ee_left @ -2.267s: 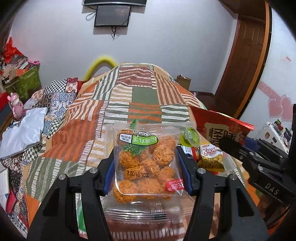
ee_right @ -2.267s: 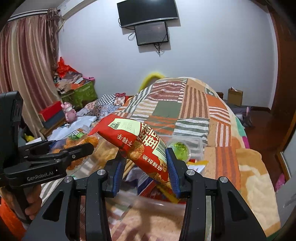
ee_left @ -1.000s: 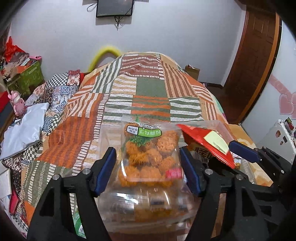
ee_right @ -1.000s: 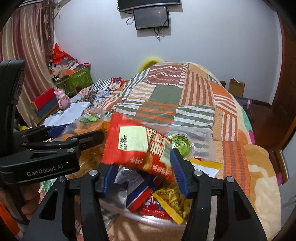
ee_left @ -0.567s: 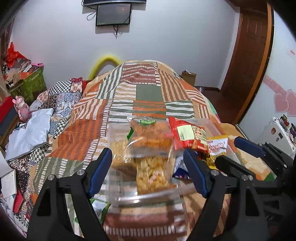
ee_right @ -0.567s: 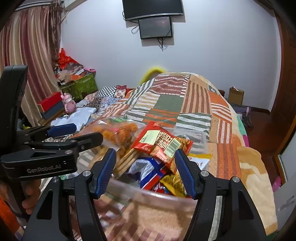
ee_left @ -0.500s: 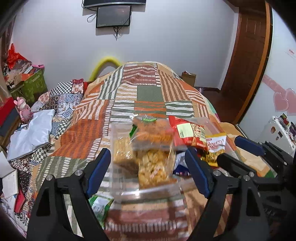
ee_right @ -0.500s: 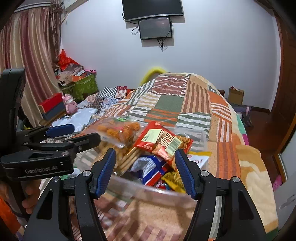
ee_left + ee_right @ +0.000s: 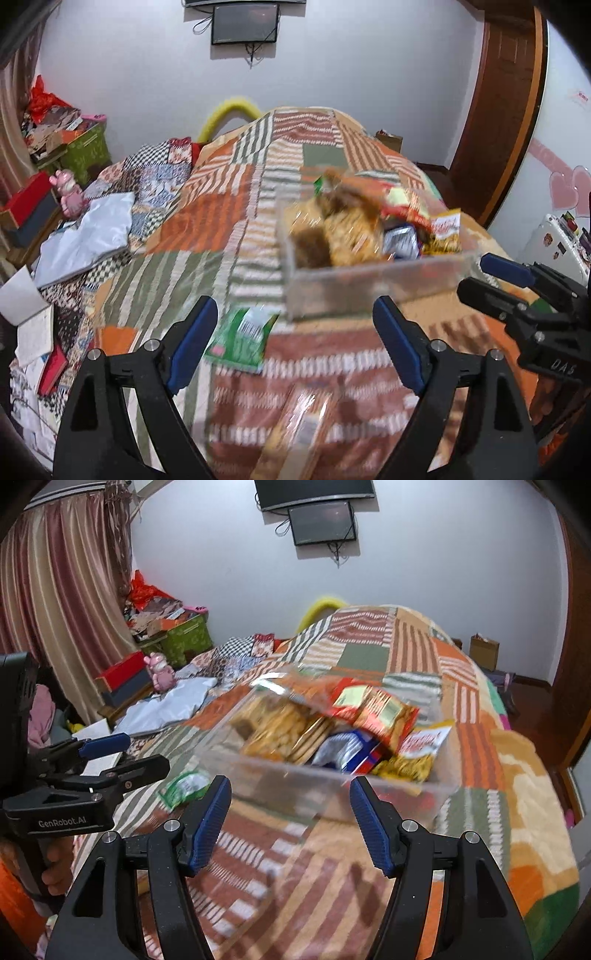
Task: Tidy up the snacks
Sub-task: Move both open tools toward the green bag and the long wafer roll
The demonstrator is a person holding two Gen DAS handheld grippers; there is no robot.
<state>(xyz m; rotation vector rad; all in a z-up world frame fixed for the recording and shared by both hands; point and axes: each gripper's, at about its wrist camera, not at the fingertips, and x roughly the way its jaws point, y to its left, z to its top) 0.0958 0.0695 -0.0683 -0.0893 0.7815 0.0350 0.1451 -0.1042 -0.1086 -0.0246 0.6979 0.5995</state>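
Down at 6 o'clock from the clear bin (image 9: 369, 284), both claws are empty, left gripper (image 9: 295, 343) opening wide, right gripper (image 9: 291, 819) half-spread, so I'd scoop the green packet (image 9: 240, 338) from its flat edges.

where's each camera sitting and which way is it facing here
Left wrist: on the left gripper, looking forward and down across the patchwork bed at the clear snack bin; its own opening jaws hold nothing, right gripper at the right edge.
Right wrist: on the right gripper, same heading; open empty jaws, left gripper and the person's fingers at left.
Shared: bin, green packet, wall screen.
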